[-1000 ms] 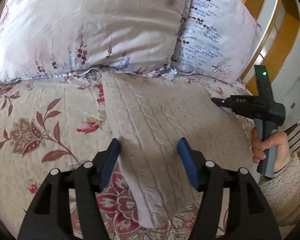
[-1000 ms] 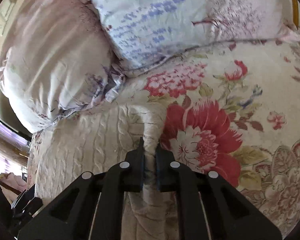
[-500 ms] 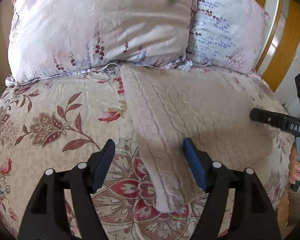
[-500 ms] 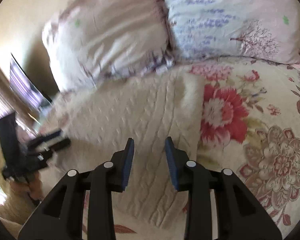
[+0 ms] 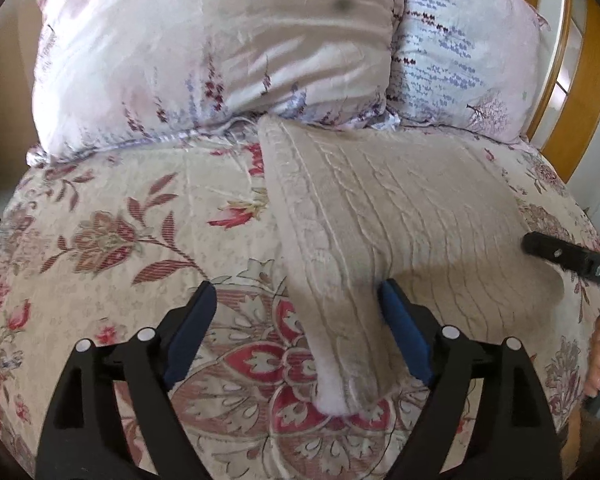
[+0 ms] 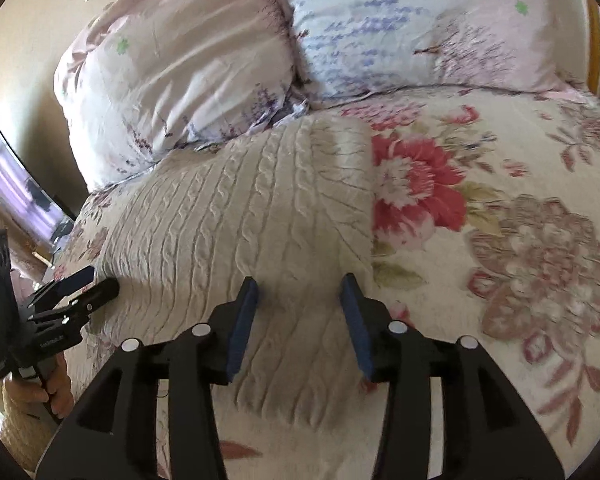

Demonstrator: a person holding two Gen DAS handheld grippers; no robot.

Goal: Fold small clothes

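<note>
While both sets of jaws are opening with no cloth pinched, the left gripper [image 5: 296, 336] should re-pinch the cream knit sweater [image 5: 400, 216]'s folded sleeve at six o'clock of the bedspread [image 5: 100, 208], right gripper [image 6: 298, 322] steadying its three-o'clock edge.

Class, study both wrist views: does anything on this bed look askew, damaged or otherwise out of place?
Nothing is damaged or spilled. The cream knit garment lies mostly flat, but one narrow folded part sticks out past its edge onto the floral bedspread, so the fold looks uneven.
</note>
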